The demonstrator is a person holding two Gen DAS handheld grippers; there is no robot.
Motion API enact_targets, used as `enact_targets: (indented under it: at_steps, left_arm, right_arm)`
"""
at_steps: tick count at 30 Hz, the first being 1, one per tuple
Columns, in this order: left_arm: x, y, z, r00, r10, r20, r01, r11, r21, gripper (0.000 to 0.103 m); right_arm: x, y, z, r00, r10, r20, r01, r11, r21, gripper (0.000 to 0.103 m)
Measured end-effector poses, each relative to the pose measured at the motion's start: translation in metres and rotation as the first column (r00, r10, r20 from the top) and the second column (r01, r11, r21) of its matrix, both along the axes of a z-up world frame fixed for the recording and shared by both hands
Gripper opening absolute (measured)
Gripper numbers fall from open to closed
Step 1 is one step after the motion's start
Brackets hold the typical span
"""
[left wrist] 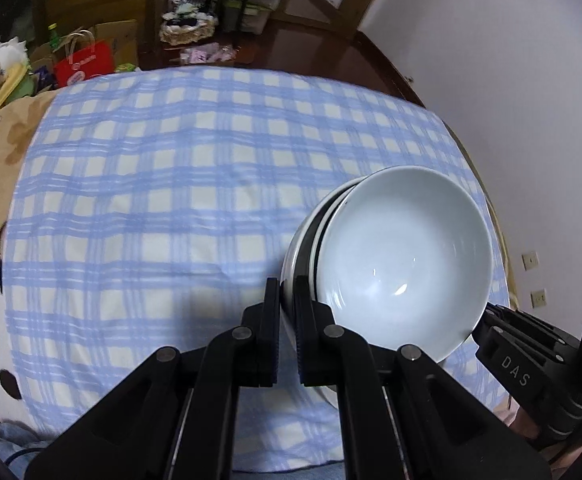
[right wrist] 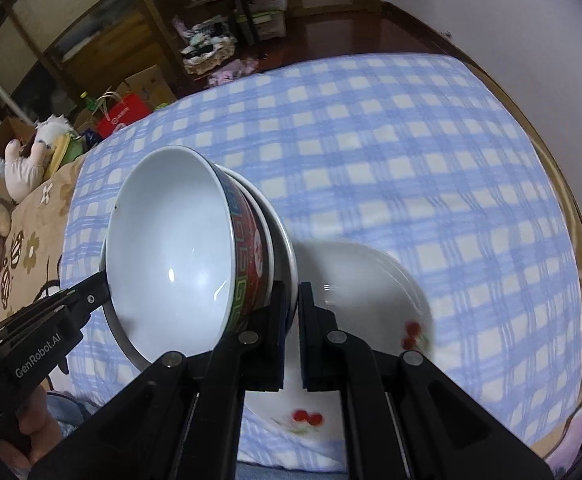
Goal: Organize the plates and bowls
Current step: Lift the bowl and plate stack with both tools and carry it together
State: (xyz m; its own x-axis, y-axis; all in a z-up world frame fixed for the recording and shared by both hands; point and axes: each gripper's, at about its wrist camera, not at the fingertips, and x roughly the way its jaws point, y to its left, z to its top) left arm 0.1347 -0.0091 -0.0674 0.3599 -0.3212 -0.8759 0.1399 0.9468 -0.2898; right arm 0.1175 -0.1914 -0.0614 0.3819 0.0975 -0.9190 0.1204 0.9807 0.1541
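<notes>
Everything is placed relative to the blue checked cloth (left wrist: 151, 200). Over its near right part, in the left wrist view, the left gripper (left wrist: 287, 320) has its two black fingers almost pressed together, with only a thin edge between them. This edge is the rim of the white dish (left wrist: 291, 256), the lowest piece of a small stack. On the dish sits the bowl (left wrist: 403, 248), white inside; in the right wrist view its outside shows a red and green pattern. A dark layer is visible between the bowl and the dish, but I cannot tell what it is. The stack is tilted and does not touch the cloth.

On the opposite side of the stack, the right gripper (right wrist: 291, 320) is also nearly closed, and it pinches the rim of the same white dish. Under this gripper, a cherry plate (right wrist: 371, 280), white with red cherries, lies flat on the near part of the cloth, separate from the held stack.
</notes>
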Motion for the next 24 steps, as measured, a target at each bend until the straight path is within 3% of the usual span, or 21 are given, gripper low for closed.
enact_targets:
  at_steps: [5,17,24]
  left_arm:
    - [-0.015,-0.035,-0.009,0.999,-0.048,-0.001,0.048,0.996,0.074,0.006]
    - [-0.013,-0.077,-0.054,0.989,-0.106,-0.099,0.113,0.991,0.076,0.006]
    - [-0.007,-0.083,-0.056,0.990,-0.103,-0.102,0.110,0.991,0.070,0.006]
  right_arm:
    - [-0.019,-0.025,-0.013,0.999,-0.041,-0.030,0.041,0.999,0.007,0.007]
    - [-0.030,-0.065,-0.057,0.989,-0.099,-0.108,0.102,0.994,0.027,0.007]
    - [-0.029,-0.070,-0.058,0.990,-0.098,-0.096,0.103,0.994,0.046,0.007]
